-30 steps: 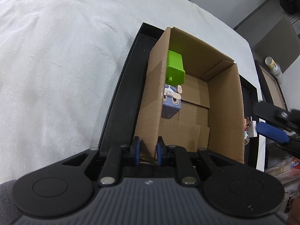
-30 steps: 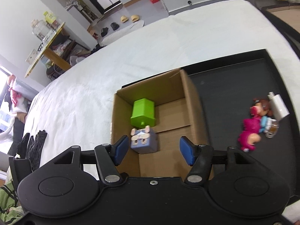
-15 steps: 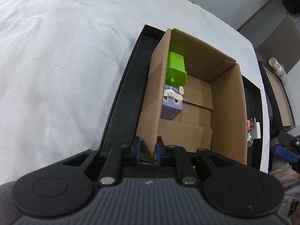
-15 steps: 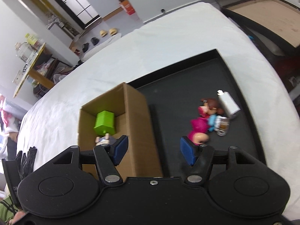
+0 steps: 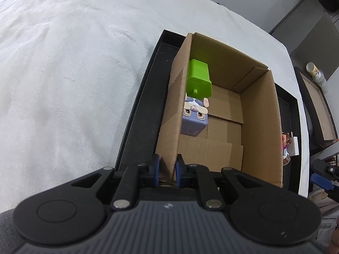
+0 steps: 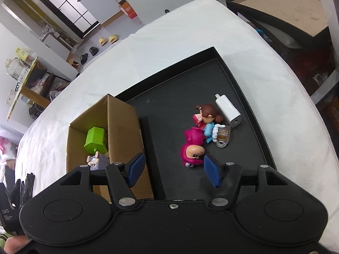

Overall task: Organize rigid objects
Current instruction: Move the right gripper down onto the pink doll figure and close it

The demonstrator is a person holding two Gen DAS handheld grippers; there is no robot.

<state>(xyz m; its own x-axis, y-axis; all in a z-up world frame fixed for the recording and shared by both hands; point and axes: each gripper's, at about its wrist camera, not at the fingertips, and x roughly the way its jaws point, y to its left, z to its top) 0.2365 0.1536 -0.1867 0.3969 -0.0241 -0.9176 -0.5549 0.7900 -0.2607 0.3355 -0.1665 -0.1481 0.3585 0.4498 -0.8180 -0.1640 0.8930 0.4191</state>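
A cardboard box (image 5: 260, 114) stands on a black tray (image 6: 180, 97) and holds a green block (image 5: 199, 80) and a purple cube toy with a face (image 5: 195, 118). My left gripper (image 5: 166, 170) is shut on the box's near left wall. On the tray's bare right part lie a magenta figure (image 6: 191, 146), a brown-haired doll (image 6: 206, 116), a small glass mug (image 6: 223, 135) and a white charger (image 6: 227, 110). My right gripper (image 6: 173, 170) is open and empty, above the tray, just left of and short of the magenta figure.
The tray lies on a white cloth-covered table (image 5: 74, 74). A second dark tray (image 6: 296, 10) with a brown inside stands on the floor beyond the table's right edge. Shelves and shoes show far behind.
My right gripper has swung right, from over the box to over the toys on the tray. My left gripper has kept its hold on the box wall.
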